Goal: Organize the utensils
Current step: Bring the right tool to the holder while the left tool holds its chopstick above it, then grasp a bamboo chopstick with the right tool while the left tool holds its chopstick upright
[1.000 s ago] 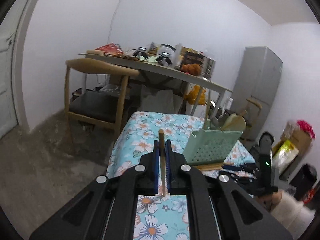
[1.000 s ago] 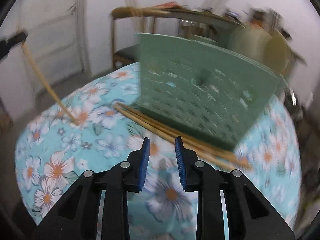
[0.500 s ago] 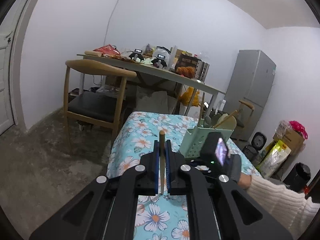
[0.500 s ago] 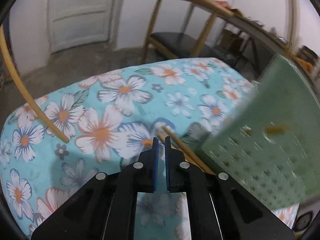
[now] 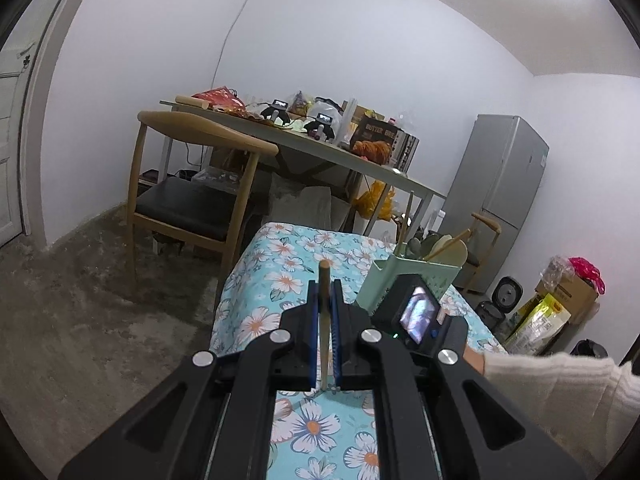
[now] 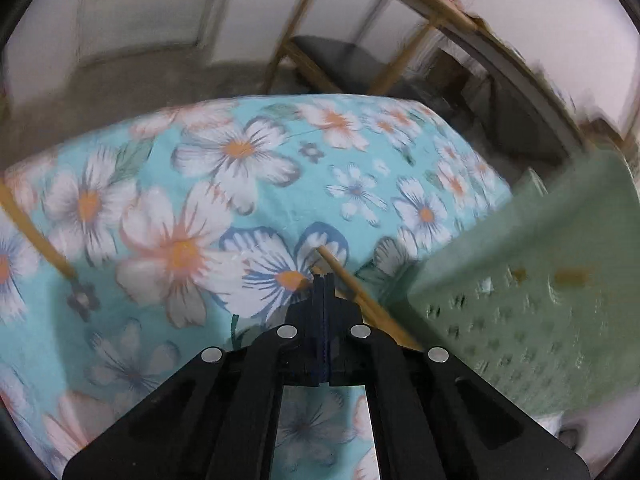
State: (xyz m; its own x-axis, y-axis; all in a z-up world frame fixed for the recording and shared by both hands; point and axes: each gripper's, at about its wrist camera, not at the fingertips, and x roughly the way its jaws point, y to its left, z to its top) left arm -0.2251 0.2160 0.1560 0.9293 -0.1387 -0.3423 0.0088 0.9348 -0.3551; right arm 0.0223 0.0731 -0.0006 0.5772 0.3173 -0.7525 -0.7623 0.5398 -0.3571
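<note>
Clamping a single wooden chopstick (image 5: pixel 324 320) upright between its blue pads, the left gripper (image 5: pixel 325 292) hangs over the floral-clothed bench (image 5: pixel 280 280); the stick's lower end touches the cloth. Right gripper (image 6: pixel 324 280) sits low at the bench surface, jaws pressed together, no gap visible. Loose chopsticks (image 6: pixel 352 288) lie on the cloth just right of its tip, running under the green utensil caddy (image 6: pixel 520 300); the view is blurred, so whether the closed jaws pinch one is unclear. In the left wrist view the caddy (image 5: pixel 412 280) stands at the bench's right side, holding wooden spoons and other utensils. Beyond it: wooden chair (image 5: pixel 192 184), cluttered table (image 5: pixel 360 160), grey fridge (image 5: pixel 500 192).
</note>
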